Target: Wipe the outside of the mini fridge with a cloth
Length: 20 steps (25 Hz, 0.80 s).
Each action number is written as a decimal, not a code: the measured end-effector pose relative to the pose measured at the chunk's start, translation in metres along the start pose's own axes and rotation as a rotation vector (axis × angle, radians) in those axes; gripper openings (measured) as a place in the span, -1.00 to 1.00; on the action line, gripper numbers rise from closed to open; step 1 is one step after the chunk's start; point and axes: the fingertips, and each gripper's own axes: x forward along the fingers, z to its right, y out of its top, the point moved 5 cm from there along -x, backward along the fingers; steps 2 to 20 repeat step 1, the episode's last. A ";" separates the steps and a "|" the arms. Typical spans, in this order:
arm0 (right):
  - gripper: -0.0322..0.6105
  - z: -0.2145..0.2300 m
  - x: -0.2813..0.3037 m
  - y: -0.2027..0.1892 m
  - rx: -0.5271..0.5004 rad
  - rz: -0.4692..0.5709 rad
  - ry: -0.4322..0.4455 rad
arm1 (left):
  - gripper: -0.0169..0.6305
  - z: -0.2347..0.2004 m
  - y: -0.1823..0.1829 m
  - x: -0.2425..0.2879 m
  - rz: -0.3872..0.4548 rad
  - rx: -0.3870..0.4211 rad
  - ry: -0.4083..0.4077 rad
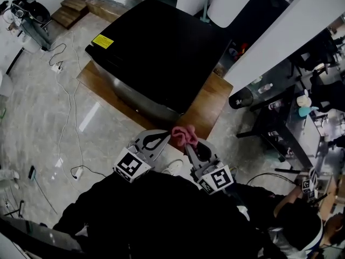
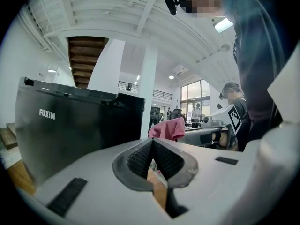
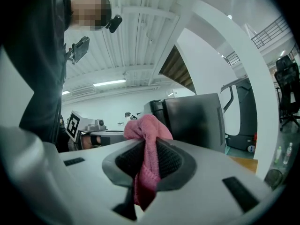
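Got the pink cloth (image 1: 184, 135) clamped in the right claw (image 1: 186, 142), bunched above the jaws with a tail hanging below. Seeing the left claw (image 2: 152, 143) clenched too, pads together, nothing between them. Holding both just short of the mini fridge (image 1: 161, 53), near its closest corner and over the edge of the wooden board (image 1: 207, 112) underneath. No fabric on the cabinet yet, by the look of it, so probably lining up for the first pass.

For a clean step:
- Lead with the bunched end; put fabric on the black top, never the hard claw tips (gloss probably scratches easily).
- Keep the squeeze firm. Looks like a narrow pinch through the middle of the wad, so could pull out under drag.
- Tilt the right claw so the wad lies flat rather than poking.
- Run long overlapping passes from near edge to far, then drop to the grey face toward the claws, then the sides.
- Go light over the yellow label (image 1: 102, 41); risk of catching a corner.
- Keep the left claw off the panels, or rest it on the top edge to steady the box (may slide on the board, can't tell).
- Mind the cables (image 1: 67, 99) on the floor at left when stepping round to the far sides.
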 end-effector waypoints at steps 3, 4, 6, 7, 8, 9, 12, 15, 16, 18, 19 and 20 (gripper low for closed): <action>-0.71 -0.004 0.003 0.000 -0.004 0.002 -0.001 | -0.93 -0.002 0.000 -0.005 0.005 0.004 0.000; -0.71 -0.004 0.003 0.000 -0.004 0.002 -0.001 | -0.93 -0.002 0.000 -0.005 0.005 0.004 0.000; -0.71 -0.004 0.003 0.000 -0.004 0.002 -0.001 | -0.93 -0.002 0.000 -0.005 0.005 0.004 0.000; -0.71 -0.004 0.003 0.000 -0.004 0.002 -0.001 | -0.93 -0.002 0.000 -0.005 0.005 0.004 0.000; -0.71 -0.004 0.003 0.000 -0.004 0.002 -0.001 | -0.93 -0.002 0.000 -0.005 0.005 0.004 0.000; -0.71 -0.004 0.003 0.000 -0.004 0.002 -0.001 | -0.93 -0.002 0.000 -0.005 0.005 0.004 0.000; -0.71 -0.004 0.003 0.000 -0.004 0.002 -0.001 | -0.93 -0.002 0.000 -0.005 0.005 0.004 0.000; -0.71 -0.004 0.003 0.000 -0.004 0.002 -0.001 | -0.93 -0.002 0.000 -0.005 0.005 0.004 0.000; -0.71 -0.004 0.003 0.000 -0.004 0.002 -0.001 | -0.93 -0.002 0.000 -0.005 0.005 0.004 0.000; -0.71 -0.004 0.003 0.000 -0.004 0.002 -0.001 | -0.93 -0.002 0.000 -0.005 0.005 0.004 0.000; -0.71 -0.004 0.003 0.000 -0.004 0.002 -0.001 | -0.93 -0.002 0.000 -0.005 0.005 0.004 0.000; -0.71 -0.004 0.003 0.000 -0.004 0.002 -0.001 | -0.93 -0.002 0.000 -0.005 0.005 0.004 0.000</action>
